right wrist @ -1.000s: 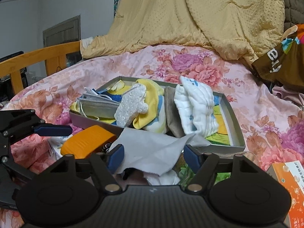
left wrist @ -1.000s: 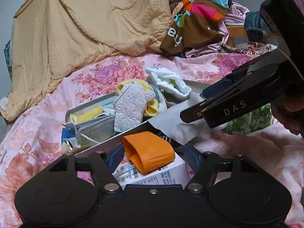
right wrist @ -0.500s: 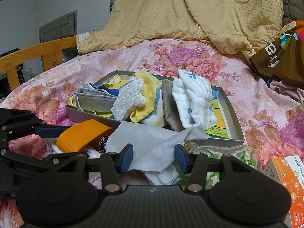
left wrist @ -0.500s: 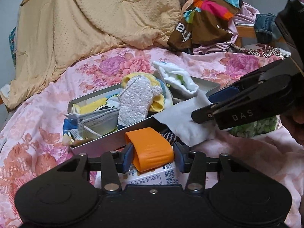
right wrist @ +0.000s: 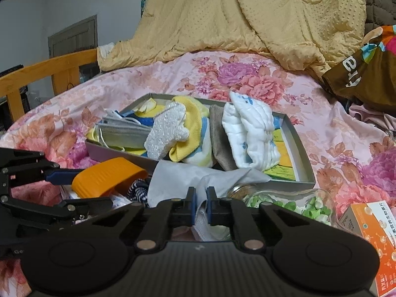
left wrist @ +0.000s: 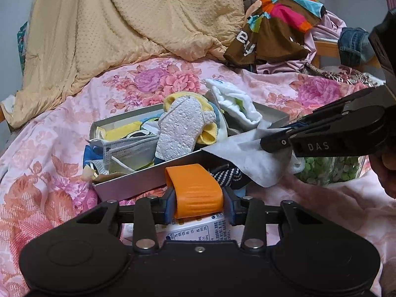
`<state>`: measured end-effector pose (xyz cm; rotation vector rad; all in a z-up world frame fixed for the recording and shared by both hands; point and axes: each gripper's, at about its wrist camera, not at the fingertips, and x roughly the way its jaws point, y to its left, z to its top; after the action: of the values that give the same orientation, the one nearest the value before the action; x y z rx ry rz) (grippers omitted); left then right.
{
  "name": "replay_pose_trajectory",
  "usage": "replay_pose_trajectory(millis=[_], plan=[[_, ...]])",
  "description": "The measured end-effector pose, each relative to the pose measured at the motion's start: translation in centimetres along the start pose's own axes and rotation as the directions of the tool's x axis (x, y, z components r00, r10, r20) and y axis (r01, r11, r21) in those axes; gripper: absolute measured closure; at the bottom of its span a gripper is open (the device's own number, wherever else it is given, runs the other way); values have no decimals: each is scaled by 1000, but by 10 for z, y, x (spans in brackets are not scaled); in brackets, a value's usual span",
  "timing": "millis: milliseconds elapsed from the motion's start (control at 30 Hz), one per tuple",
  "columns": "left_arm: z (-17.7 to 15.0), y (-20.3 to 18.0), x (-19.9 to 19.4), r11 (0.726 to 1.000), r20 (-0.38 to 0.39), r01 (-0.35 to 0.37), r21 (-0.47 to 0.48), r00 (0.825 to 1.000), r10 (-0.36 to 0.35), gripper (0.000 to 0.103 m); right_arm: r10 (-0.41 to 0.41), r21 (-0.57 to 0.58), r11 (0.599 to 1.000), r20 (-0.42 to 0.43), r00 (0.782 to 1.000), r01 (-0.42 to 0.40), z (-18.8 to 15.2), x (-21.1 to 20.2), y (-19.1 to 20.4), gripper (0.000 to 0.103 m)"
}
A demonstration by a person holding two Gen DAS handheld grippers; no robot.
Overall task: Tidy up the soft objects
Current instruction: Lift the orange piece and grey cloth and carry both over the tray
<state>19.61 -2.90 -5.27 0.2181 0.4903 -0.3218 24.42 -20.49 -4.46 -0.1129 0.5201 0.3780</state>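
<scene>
Since second ago, both my claws narrowing from wide apart. My left gripper point(left wrist: 198, 209) closing, pads now pressing sides of orange piece point(left wrist: 194, 189), which is sitting on printed carton point(left wrist: 198, 231) just beside grey tray point(right wrist: 300, 148). My right gripper point(right wrist: 200, 206) closing, pinching fold of grey cloth point(right wrist: 188, 178); cloth draping over tray's near rim, beside jar of green bits point(right wrist: 297, 203).

We saw soft, even room light with no glare and only faint shadows. Both pictures bent round at the edges, with dark corners. The blanket point(left wrist: 128, 29) looked sharp; far things looked a little fuzzy.
</scene>
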Motion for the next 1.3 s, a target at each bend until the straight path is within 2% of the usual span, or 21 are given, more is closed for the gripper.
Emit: replay_pose_trajectory(millis=[467, 667, 833, 1033, 1300], plan=[[16, 3, -38, 999, 92, -22, -49, 995, 27, 65, 7, -20, 1000, 134, 991, -4, 11, -41, 8, 98], [22, 10, -53, 994, 117, -12, -109, 993, 25, 65, 13, -8, 1000, 192, 981, -12, 16, -65, 10, 99], [30, 12, -66, 995, 162, -33, -97, 986, 49, 65, 9, -22, 1000, 227, 974, -4, 22, -79, 13, 99], [43, 19, -72, 995, 213, -47, -94, 975, 66, 65, 15, -52, 999, 255, 967, -1, 43, -88, 20, 99], [64, 43, -50, 992, 279, -54, -112, 957, 84, 65, 32, -79, 997, 286, 958, -10, 96, -73, 28, 99]])
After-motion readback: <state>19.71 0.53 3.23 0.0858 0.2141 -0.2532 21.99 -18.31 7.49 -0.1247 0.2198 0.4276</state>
